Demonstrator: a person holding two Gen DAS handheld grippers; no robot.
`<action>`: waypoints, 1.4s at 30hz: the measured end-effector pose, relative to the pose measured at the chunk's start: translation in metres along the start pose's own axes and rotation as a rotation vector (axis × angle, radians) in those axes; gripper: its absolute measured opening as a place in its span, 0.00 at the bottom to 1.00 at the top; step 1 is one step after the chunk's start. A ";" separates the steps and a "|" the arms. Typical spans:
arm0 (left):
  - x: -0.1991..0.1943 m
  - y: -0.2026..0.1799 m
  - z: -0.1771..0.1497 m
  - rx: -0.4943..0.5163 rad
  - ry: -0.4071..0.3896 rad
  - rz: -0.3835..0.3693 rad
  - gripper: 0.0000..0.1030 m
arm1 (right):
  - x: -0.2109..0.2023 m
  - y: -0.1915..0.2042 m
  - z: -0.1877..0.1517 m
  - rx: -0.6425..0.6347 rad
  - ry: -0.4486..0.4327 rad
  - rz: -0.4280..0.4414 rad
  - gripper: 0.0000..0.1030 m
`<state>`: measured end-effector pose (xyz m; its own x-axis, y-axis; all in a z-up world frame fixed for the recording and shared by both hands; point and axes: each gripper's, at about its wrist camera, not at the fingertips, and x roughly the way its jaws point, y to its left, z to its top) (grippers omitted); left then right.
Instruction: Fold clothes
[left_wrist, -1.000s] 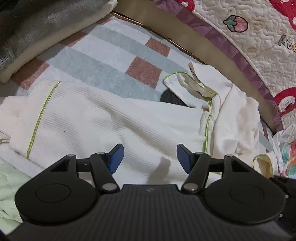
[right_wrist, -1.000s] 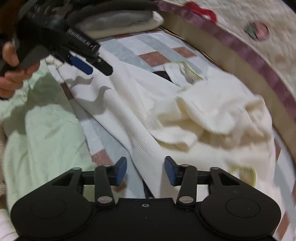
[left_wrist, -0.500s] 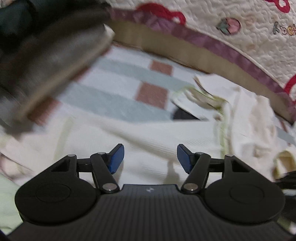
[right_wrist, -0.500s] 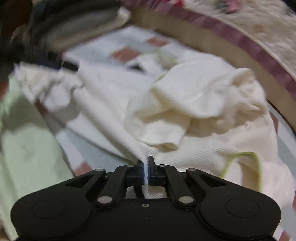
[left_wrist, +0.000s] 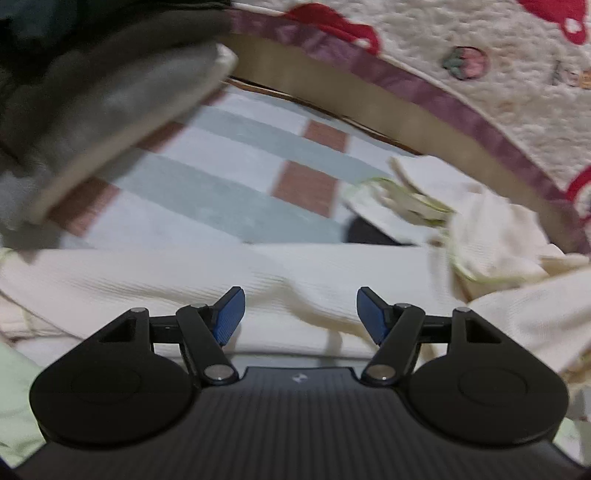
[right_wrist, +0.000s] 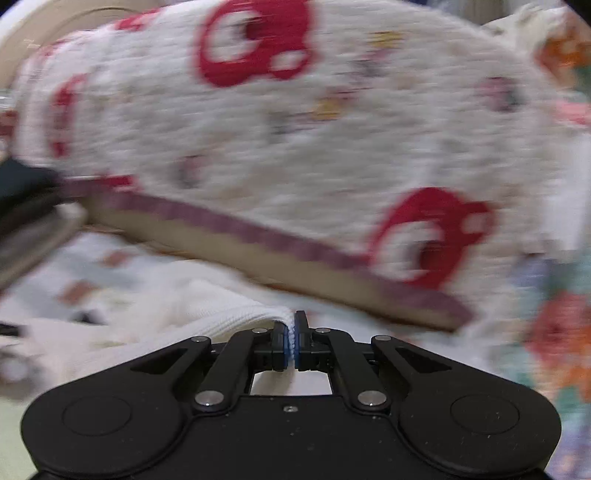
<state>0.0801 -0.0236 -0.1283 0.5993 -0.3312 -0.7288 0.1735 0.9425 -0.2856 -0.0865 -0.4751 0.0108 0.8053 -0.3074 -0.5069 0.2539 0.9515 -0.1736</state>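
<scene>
1. Right gripper (right_wrist: 294, 341) pinching cream ribbed garment (right_wrist: 236, 317) tight, lifting its edge.
2. Left gripper (left_wrist: 297, 314) hovering wide open, empty, over garment lying across checked bedsheet (left_wrist: 236, 162).
3. No legible writing showing.

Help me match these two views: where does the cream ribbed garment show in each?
Left wrist: cream ribbed garment lies across the middle, under the open left hand-held gripper.
Right wrist: lower left, pinched in the right hand-held gripper.
Shared landmark: the quilt's purple border.
</scene>
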 end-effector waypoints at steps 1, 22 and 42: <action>-0.001 -0.008 -0.002 0.030 0.003 -0.008 0.64 | 0.001 -0.020 -0.006 0.034 0.000 -0.064 0.03; 0.041 -0.101 -0.038 -0.037 0.325 -0.192 0.71 | 0.060 -0.170 -0.127 0.318 0.213 -0.219 0.41; 0.042 -0.109 -0.047 0.133 0.244 -0.187 0.07 | 0.074 0.060 -0.125 -0.145 0.322 0.426 0.57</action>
<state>0.0492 -0.1420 -0.1571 0.3453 -0.4847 -0.8037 0.3732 0.8566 -0.3563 -0.0783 -0.4420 -0.1428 0.6107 0.0954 -0.7861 -0.1534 0.9882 0.0007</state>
